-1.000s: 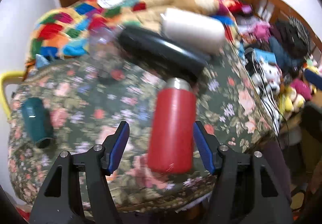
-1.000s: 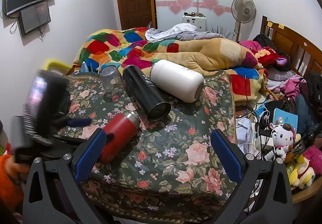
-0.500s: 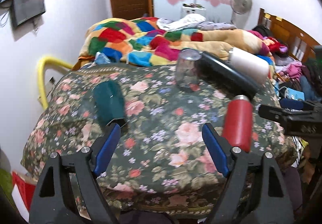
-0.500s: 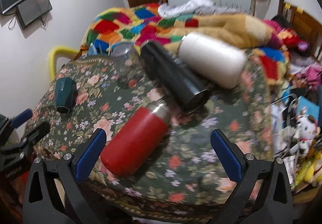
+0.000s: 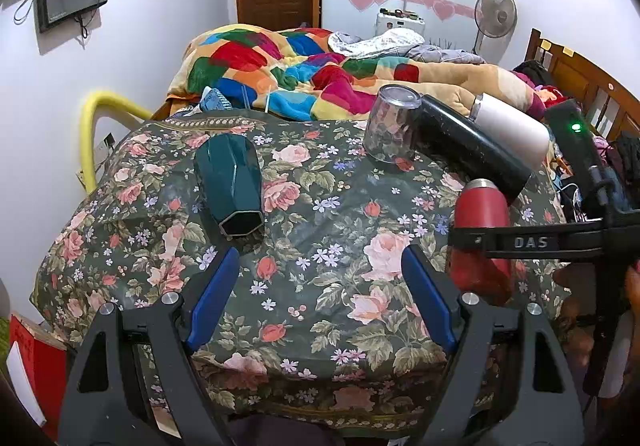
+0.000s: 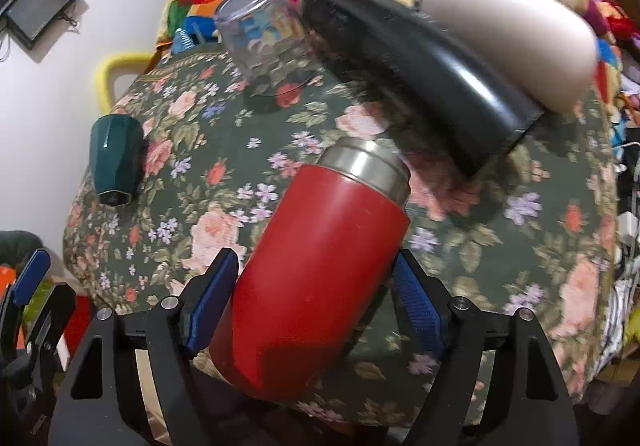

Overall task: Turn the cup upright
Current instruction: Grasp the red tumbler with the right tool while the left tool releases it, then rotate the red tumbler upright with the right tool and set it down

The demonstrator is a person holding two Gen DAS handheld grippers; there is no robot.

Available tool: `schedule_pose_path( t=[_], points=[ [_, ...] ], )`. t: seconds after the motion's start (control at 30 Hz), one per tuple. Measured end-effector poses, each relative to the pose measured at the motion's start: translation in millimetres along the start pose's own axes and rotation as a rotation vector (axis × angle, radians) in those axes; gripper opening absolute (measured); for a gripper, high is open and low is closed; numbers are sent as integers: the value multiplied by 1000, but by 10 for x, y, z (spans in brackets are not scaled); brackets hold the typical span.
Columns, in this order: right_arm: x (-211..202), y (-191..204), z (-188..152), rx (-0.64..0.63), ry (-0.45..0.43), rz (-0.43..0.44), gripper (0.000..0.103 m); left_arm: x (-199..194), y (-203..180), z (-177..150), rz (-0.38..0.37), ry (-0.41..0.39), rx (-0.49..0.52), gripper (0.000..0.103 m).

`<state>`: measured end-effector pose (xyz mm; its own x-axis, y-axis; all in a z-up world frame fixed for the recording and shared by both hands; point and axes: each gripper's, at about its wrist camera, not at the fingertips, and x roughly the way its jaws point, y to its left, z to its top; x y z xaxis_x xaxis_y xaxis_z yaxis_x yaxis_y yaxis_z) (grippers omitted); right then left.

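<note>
Floral tablecloth (image 5: 320, 286) covers a small table whose near edge falls away just beyond the left gripper (image 5: 320, 298). Open cloth lies in the middle, between the dark green faceted cup (image 5: 234, 185) lying on its side at the left and the cluster of vessels at the right. At the far edge the table meets a bed heaped with a patchwork quilt (image 5: 280, 73); a yellow padded rail (image 5: 100, 113) curves by the far left corner.

Against the far right side, a clear plastic cup (image 5: 390, 125) stands mouth down, touching the end of a black flask (image 5: 472, 149) that lies on its side. A white flask (image 5: 512, 125) lies just behind the black one, touching it.

The red flask (image 6: 320, 266) lies on its side near the table's right front edge, its steel collar (image 6: 366, 169) pointing toward the black flask's open end, base overhanging toward the camera. The right gripper (image 6: 316, 298) straddles the red body with a blue pad (image 6: 212, 298) at each flank; the left pad sits right against it, the right one is partly hidden behind it, so I cannot tell whether it is gripped.

The left gripper hangs wide over bare cloth, holding nothing, its left fingertip (image 5: 216, 286) just short of the green cup's mouth.
</note>
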<state>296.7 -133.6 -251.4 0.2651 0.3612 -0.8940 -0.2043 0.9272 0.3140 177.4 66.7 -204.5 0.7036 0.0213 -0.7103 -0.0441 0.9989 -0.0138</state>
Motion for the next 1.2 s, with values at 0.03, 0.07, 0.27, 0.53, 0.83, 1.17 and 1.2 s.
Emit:
schedule_pose_path(
  t=[0.03,0.07,0.27,0.53,0.83,1.17,1.2],
  points=[
    [27,10,17,-2,6,2,76,-2,2,0,-1,-1,-4,83],
    [55,25,38,-10,12,1,75,-3,0,3,-2,0,-7,83],
    [60,146,89,-89,11,-22,65,-44,-7,-4,0,-2,-20,83],
    [-352,298,27,-185,-133,-35,60,-134,22,76,12,-28,-38,83],
    [-652,438,101,-255,-284,-102,59,-204,42,153,11,-51,-70,83],
    [-617,410,105,-277,-251,-108,59,-177,54,146,10,-42,-69,83],
    [-599,421,94,-287,-241,-112,59,-166,55,142,7,-39,-72,83]
  ],
)
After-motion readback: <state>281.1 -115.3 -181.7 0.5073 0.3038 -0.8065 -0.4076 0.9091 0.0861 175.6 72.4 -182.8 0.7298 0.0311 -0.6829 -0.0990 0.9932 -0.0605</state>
